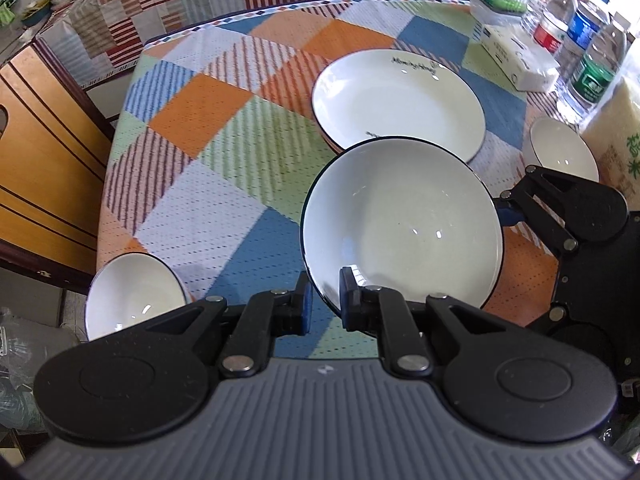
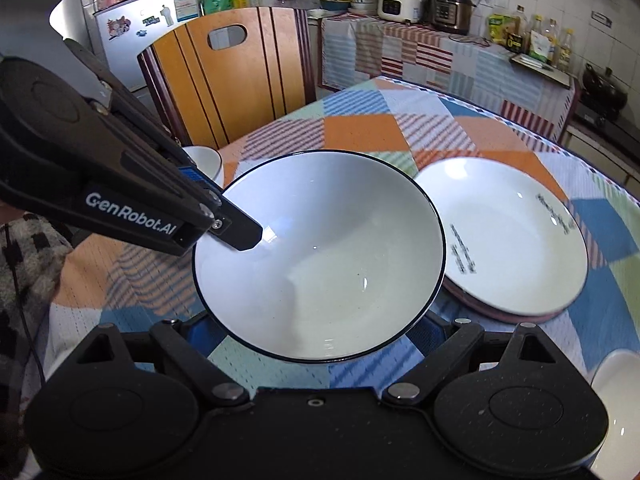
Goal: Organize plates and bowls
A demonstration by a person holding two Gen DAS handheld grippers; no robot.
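A large white bowl with a dark rim is held above the patchwork tablecloth. My left gripper is shut on its near rim; it also shows in the right wrist view. My right gripper sits under the bowl's near edge, fingers mostly hidden and spread wide; it shows at the bowl's right rim in the left wrist view. A white plate with black lettering lies on a stack just beyond. Small white bowls sit on the table.
Water bottles, a white box and a rice bag stand at the table's right side. A wooden chair stands behind the table. A counter with cookers runs along the wall.
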